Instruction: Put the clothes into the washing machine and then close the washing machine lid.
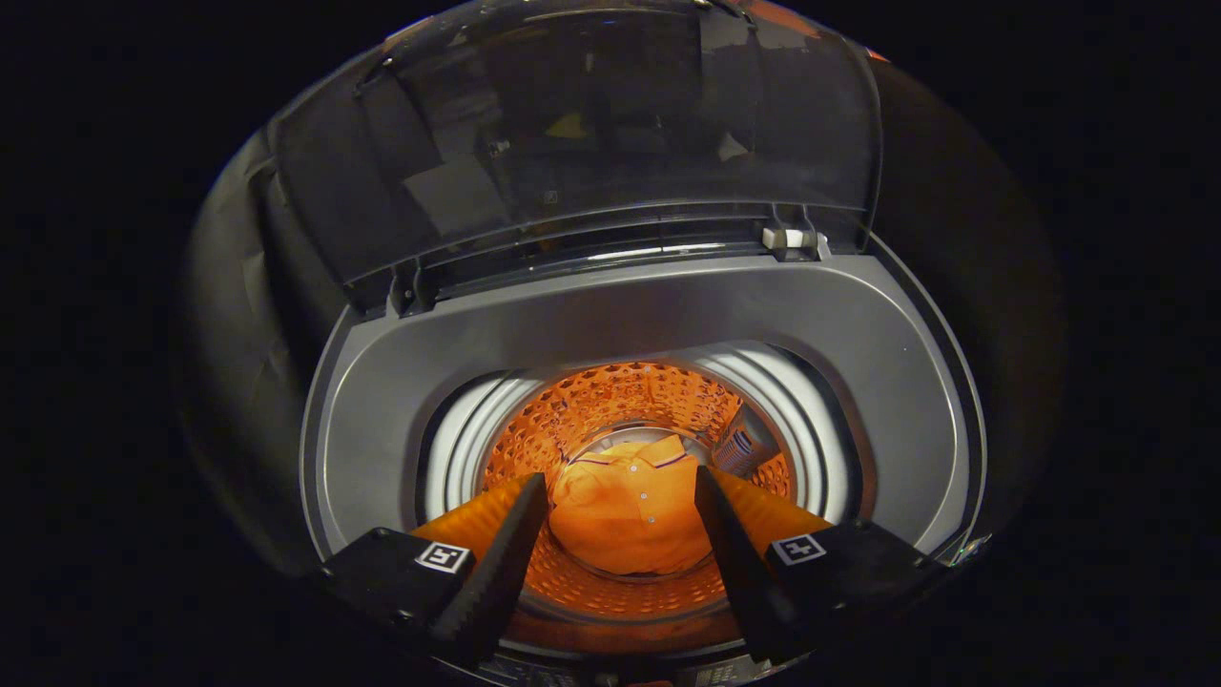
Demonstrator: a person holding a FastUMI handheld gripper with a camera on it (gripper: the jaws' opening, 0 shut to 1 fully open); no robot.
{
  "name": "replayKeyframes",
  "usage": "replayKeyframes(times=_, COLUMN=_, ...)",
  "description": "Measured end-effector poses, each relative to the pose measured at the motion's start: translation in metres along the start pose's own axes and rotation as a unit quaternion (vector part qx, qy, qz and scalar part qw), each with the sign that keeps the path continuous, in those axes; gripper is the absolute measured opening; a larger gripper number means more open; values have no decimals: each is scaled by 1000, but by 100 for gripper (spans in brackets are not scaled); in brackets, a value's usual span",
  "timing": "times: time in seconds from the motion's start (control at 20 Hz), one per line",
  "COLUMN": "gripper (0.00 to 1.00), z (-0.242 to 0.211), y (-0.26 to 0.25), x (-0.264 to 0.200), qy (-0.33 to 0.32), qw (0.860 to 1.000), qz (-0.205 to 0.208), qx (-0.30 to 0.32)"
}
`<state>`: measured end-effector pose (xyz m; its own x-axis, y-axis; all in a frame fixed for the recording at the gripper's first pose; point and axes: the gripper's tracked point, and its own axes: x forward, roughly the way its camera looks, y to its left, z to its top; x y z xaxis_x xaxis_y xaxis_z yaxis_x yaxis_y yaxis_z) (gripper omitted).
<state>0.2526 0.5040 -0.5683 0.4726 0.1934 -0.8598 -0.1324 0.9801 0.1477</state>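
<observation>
Gripper view: the hand-held gripper [620, 496] hangs released above the drum [610, 401]; an orange shirt [630, 515] lies inside. Lid [591, 134] stands raised; labels unreadable.

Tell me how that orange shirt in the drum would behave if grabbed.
The shirt lies crumpled on the drum floor, so it is probably floppy and light. It would likely sag and bunch between the open gripper's fingers rather than slip.

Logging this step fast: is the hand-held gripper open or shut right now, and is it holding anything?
Hand-held gripper: open, holding nothing; its fingers spread above the washing machine drum, the orange shirt lying below between them.
</observation>
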Motion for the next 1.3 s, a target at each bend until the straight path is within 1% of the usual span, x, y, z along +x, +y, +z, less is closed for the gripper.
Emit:
replayKeyframes(times=0.2, gripper=99, z=7, y=11, x=-29, qy=-25, qw=1000, qz=18, qx=-6)
replayKeyframes(times=0.3, gripper=99, z=18, y=15, x=-50, qy=-47, qw=998, qz=27, qx=-6)
replayKeyframes(times=0.55, gripper=99, z=57, y=20, x=-122, qy=-122, qw=991, qz=52, qx=4)
replayKeyframes(times=0.75, gripper=98, z=91, y=13, x=-193, qy=-191, qw=979, qz=72, qx=28)
replayKeyframes(times=0.9, gripper=98, z=110, y=1, x=-237, qy=-226, qw=970, qz=76, qx=37)
replayKeyframes(times=1.1, gripper=98, z=147, y=-26, x=-302, qy=-296, qw=953, qz=60, qx=34)
replayKeyframes(times=1.2, gripper=98, z=165, y=-36, x=-324, qy=-320, qw=946, qz=54, qx=26)
replayKeyframes(times=1.3, gripper=98, z=188, y=-37, x=-340, qy=-336, qw=940, qz=60, qx=18)
